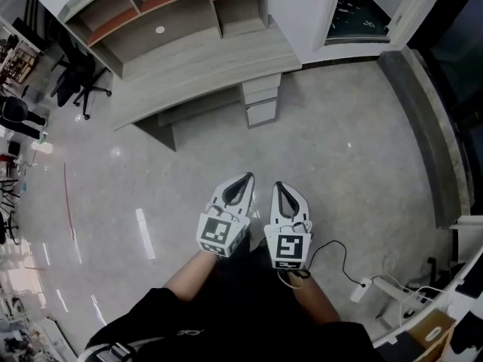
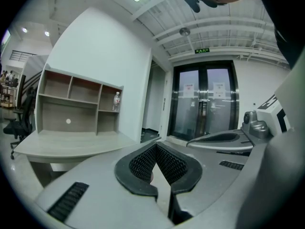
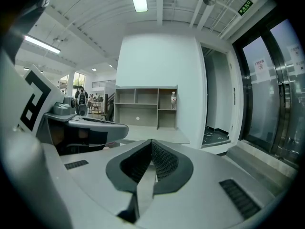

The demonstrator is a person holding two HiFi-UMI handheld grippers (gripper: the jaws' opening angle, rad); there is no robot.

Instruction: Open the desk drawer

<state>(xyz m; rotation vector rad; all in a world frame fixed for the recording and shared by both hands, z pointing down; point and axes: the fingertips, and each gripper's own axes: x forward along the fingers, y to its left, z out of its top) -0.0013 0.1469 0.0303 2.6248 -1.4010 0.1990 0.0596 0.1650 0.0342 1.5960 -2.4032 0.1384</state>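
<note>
A light wood desk with a shelf hutch stands against the white wall ahead. Its drawer stack, closed, sits under the desk's right end. My left gripper and right gripper are held side by side low in the head view, well short of the desk, both shut and empty. In the left gripper view the desk lies at the left beyond the shut left gripper. The right gripper view shows the desk straight ahead past the shut right gripper.
A black office chair stands left of the desk. A water bottle sits on the hutch's right shelf. A raised kerb runs along the right, with a white power strip and cable near my feet. Glass doors stand to the right.
</note>
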